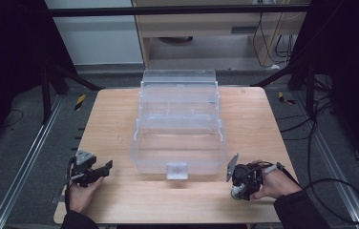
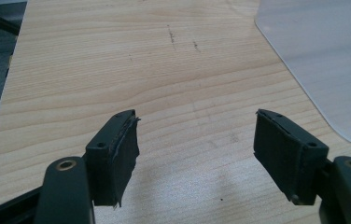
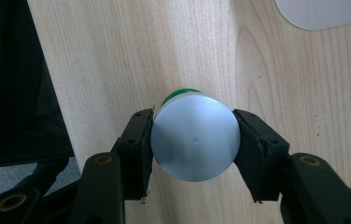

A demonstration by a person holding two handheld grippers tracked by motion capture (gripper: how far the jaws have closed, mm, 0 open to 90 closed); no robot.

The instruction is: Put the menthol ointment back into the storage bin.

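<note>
The tabletop [image 1: 110, 119] is pale wood with a fine lengthwise grain and a few small dark marks on it. A clear plastic box [image 1: 180, 143], stepped in tiers and open on top, stands on it at the centre and runs back toward 12 o'clock, its front wall bearing a small clear latch [image 1: 176, 170]. At about 5 o'clock, near the front edge, a small container with a silvery round cap [image 3: 195, 142] and a green body stands upright on the wood.

Lab: floor rails [image 1: 25, 157], black curtains [image 1: 5, 57], loose cables [image 1: 330, 186].
</note>
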